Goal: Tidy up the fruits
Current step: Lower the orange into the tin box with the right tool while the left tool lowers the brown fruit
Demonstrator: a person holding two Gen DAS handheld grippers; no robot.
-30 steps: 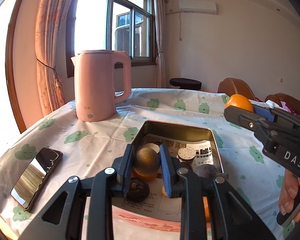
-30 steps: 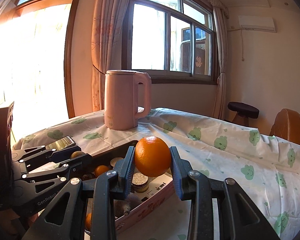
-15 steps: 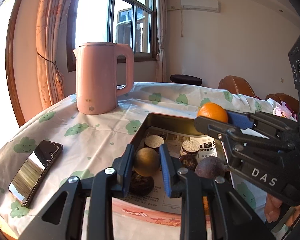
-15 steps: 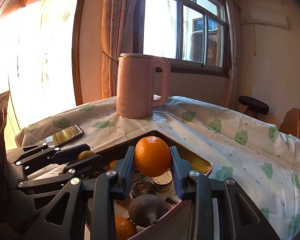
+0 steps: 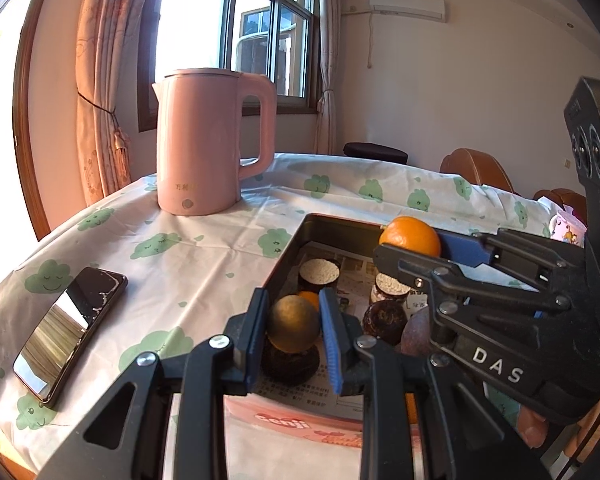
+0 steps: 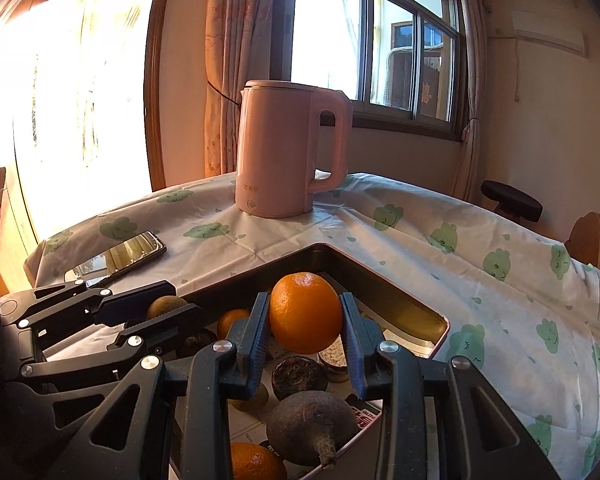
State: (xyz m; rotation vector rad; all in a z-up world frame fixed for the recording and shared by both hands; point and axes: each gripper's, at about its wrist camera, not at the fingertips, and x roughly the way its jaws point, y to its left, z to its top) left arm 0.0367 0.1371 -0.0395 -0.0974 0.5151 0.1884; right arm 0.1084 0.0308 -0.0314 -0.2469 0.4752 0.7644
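My left gripper [image 5: 293, 330] is shut on a small brown-green round fruit [image 5: 293, 329] and holds it above the near left part of a metal tin tray [image 5: 296, 240]. My right gripper [image 6: 305, 320] is shut on an orange [image 6: 305, 312] and holds it over the same tray [image 6: 400, 284]. The orange also shows in the left wrist view [image 5: 410, 236], and the brown fruit in the right wrist view [image 6: 165, 306]. The tray holds several dark round cakes [image 5: 384, 318], a dark purple fruit [image 6: 312, 426] and small oranges [image 6: 232, 322].
A pink kettle [image 5: 204, 144] stands on the cloud-print tablecloth [image 5: 204, 248] behind the tray. A phone [image 5: 70, 336] lies at the left near the table edge. Brown chairs [image 5: 476, 168] and a stool [image 5: 376, 152] stand beyond the table.
Both grippers have moved forward and lower over the tray with their fruits still held. The right gripper with the orange has come in from the right to above the tray.
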